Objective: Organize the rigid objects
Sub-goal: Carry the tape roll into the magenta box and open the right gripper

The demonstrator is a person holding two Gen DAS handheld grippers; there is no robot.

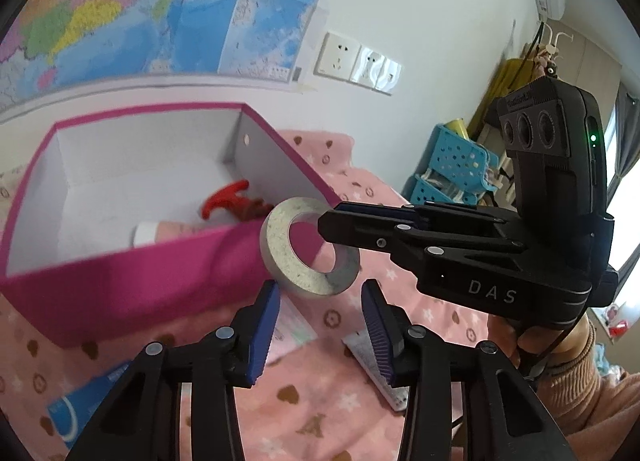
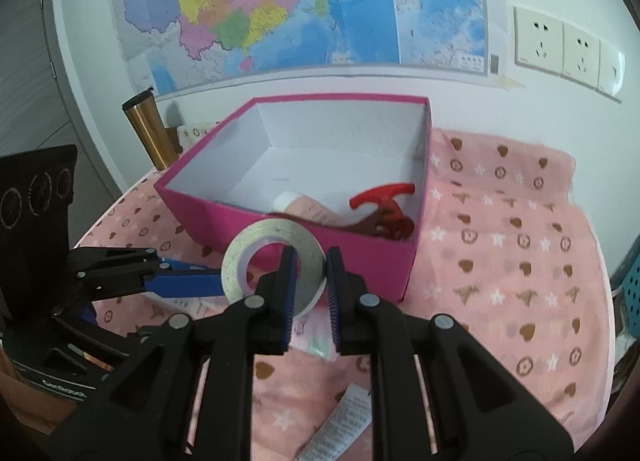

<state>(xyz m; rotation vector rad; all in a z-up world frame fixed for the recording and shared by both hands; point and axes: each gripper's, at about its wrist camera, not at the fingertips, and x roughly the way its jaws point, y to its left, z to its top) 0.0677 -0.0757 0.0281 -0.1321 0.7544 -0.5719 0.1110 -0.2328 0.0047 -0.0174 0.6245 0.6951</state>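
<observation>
A grey tape roll [image 1: 308, 247] hangs in the air just in front of the pink box [image 1: 132, 269]. My right gripper [image 2: 311, 289] is shut on the roll's rim [image 2: 272, 261]; it reaches in from the right in the left wrist view [image 1: 340, 221]. My left gripper [image 1: 320, 325] is open and empty just below the roll; it enters from the left in the right wrist view [image 2: 180, 281]. Inside the box [image 2: 224, 213] lie a red clamp [image 2: 384, 213] and a pink tube [image 2: 308, 209].
A pink patterned cloth [image 2: 500, 261] covers the table. A printed tube [image 2: 340, 421] and a flat packet [image 2: 316, 337] lie on it near me. A gold tumbler [image 2: 150, 129] stands left of the box. Blue baskets [image 1: 448, 169] stand at the right. A map hangs on the wall.
</observation>
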